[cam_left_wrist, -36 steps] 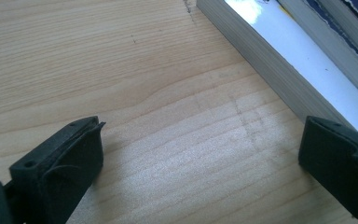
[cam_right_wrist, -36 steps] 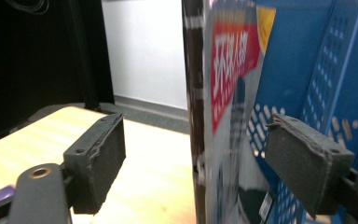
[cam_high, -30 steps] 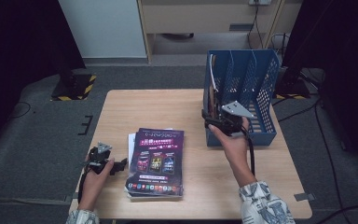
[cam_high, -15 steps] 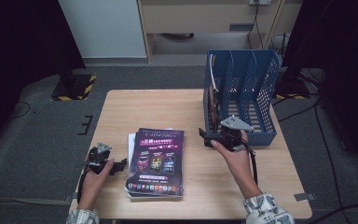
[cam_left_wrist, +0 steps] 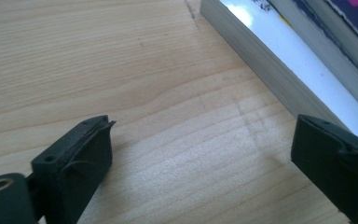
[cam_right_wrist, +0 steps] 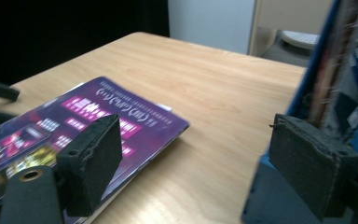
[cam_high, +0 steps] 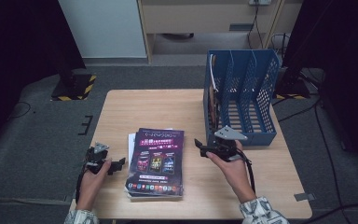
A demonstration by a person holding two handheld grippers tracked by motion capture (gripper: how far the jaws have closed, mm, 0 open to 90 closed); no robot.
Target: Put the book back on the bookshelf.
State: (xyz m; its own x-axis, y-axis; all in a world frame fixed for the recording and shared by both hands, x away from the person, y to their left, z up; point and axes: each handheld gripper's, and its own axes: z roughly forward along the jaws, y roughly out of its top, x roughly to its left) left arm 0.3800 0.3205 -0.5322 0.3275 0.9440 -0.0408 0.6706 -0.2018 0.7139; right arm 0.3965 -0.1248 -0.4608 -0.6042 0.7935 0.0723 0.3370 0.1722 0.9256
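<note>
Right gripper (cam_high: 204, 148): jaws apart, nothing between the pads, though they have just been closing a little. It hangs over bare table between the blue file rack (cam_high: 242, 95) and the stack of magazines (cam_high: 156, 161), pointed toward the stack. In the right gripper view the purple top magazine (cam_right_wrist: 79, 128) lies ahead-left, and the rack's front corner (cam_right_wrist: 279, 196) sits close by the right pad.

Left gripper (cam_high: 116, 164): jaws released too, also just closed slightly, empty, resting low on the table just beside the stack's left edge (cam_left_wrist: 261, 65).

Step, as I read it: reaching for the next magazine, to file it in the rack, which already has one standing in its leftmost slot.

Next move calls for getting a pad under the top cover's right edge; left gripper can steady or lift the near edge.

Room: open tabletop (cam_high: 140, 109) behind the stack and between stack and rack; rack wall close on the right.
</note>
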